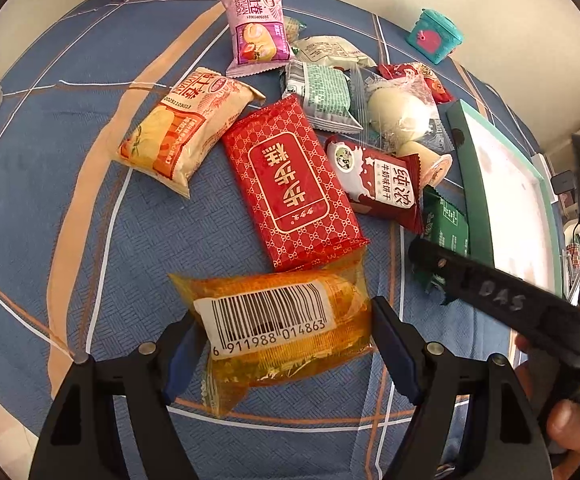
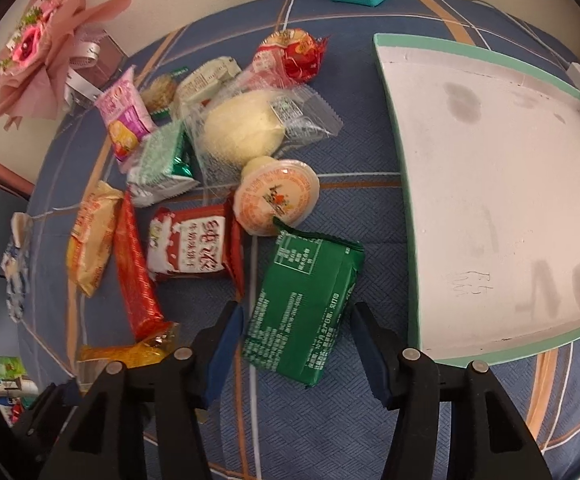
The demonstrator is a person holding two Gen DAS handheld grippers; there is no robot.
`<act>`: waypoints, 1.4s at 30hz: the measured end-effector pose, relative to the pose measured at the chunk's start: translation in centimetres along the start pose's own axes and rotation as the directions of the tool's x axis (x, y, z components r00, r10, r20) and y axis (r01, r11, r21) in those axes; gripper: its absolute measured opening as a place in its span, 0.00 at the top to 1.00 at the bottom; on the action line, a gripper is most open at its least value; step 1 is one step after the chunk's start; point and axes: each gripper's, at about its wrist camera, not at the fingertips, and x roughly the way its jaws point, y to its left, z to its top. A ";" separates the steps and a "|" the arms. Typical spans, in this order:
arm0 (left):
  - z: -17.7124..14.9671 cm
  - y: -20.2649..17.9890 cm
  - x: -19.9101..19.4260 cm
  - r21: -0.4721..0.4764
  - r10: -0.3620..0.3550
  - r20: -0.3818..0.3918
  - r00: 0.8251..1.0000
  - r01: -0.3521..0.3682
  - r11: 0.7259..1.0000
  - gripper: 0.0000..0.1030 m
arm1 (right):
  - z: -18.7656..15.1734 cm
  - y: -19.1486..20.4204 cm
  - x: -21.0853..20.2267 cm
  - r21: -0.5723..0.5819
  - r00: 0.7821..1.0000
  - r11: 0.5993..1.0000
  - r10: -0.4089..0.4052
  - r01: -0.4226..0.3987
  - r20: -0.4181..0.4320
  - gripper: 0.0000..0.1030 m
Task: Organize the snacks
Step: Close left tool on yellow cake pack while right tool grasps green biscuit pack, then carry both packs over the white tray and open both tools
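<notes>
The left gripper (image 1: 279,344) has its jaws spread around an orange packet (image 1: 277,332) with a barcode; the pads sit at its two ends, and whether they press it cannot be told. The right gripper's (image 2: 296,344) jaws stand apart on either side of a green packet (image 2: 302,304), a gap showing at each pad. Beyond lie more snacks (image 2: 225,132) on the blue cloth (image 2: 354,184), and a white tray (image 2: 490,200) just right.

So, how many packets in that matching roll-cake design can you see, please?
2: the pink packet at the pile's far end, the yellow packet left of the large red packet. More may lie hidden.
</notes>
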 end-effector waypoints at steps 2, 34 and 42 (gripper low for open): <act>0.0 0.2 -0.1 -0.003 -0.004 0.002 1.000 0.004 1.000 0.23 | -0.1 0.4 0.0 -0.031 0.999 0.998 -0.051 0.051 0.014 0.53; 7.5 -14.1 -5.8 0.205 -0.087 0.157 0.984 0.054 0.977 0.23 | 3.7 -11.6 -10.1 0.226 0.950 0.966 -0.185 0.128 0.250 0.59; 9.8 -21.9 -0.9 0.256 -0.160 0.143 0.977 0.120 0.959 0.23 | 5.6 -18.8 -9.3 0.406 0.936 0.906 -0.241 0.121 0.258 0.59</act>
